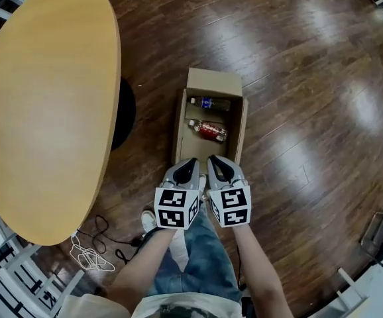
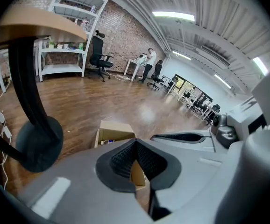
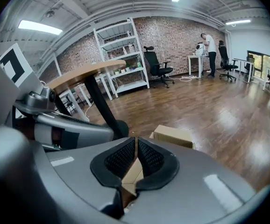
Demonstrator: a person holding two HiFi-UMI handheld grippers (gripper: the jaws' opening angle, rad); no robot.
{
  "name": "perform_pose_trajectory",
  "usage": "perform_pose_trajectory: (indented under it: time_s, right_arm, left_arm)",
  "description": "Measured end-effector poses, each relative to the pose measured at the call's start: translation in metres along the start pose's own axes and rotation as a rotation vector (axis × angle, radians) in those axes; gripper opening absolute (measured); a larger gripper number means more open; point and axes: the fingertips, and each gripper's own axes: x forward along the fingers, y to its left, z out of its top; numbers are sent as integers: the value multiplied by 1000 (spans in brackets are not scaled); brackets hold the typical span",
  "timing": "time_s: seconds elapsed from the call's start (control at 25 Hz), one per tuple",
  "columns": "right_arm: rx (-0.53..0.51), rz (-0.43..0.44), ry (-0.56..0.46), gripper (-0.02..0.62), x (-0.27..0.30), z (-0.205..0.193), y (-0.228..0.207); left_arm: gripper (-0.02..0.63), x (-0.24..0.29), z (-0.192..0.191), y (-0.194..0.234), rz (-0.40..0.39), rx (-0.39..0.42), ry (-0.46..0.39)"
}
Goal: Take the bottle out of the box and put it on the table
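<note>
An open cardboard box (image 1: 211,83) stands on the wooden floor. Two bottles lie inside it: one with a blue label (image 1: 209,103) at the far end, one with a red label (image 1: 209,130) in the middle. My left gripper (image 1: 190,163) and right gripper (image 1: 216,161) hover side by side over the box's near edge, both shut with nothing between the pads. In the left gripper view the jaws (image 2: 136,143) meet in front of the box (image 2: 114,129). In the right gripper view the gripper (image 3: 136,141) also points toward the box (image 3: 172,135).
A large oval wooden table (image 1: 39,105) on a black pedestal base (image 1: 126,111) stands left of the box. Cables (image 1: 92,250) lie on the floor by the person's feet. Shelves, office chairs and people are far off across the room.
</note>
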Motion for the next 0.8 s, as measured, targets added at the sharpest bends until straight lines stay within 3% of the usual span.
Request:
perform_pose_trajectory:
  time_s: [0.32, 0.8]
  right_arm:
    - [26, 10, 52, 15, 70, -53, -54]
    - [-124, 121, 202, 53, 172, -120, -85]
  left_arm:
    - [0, 88, -32, 20, -19, -26, 15]
    - [0, 175, -89, 63, -4, -66, 96]
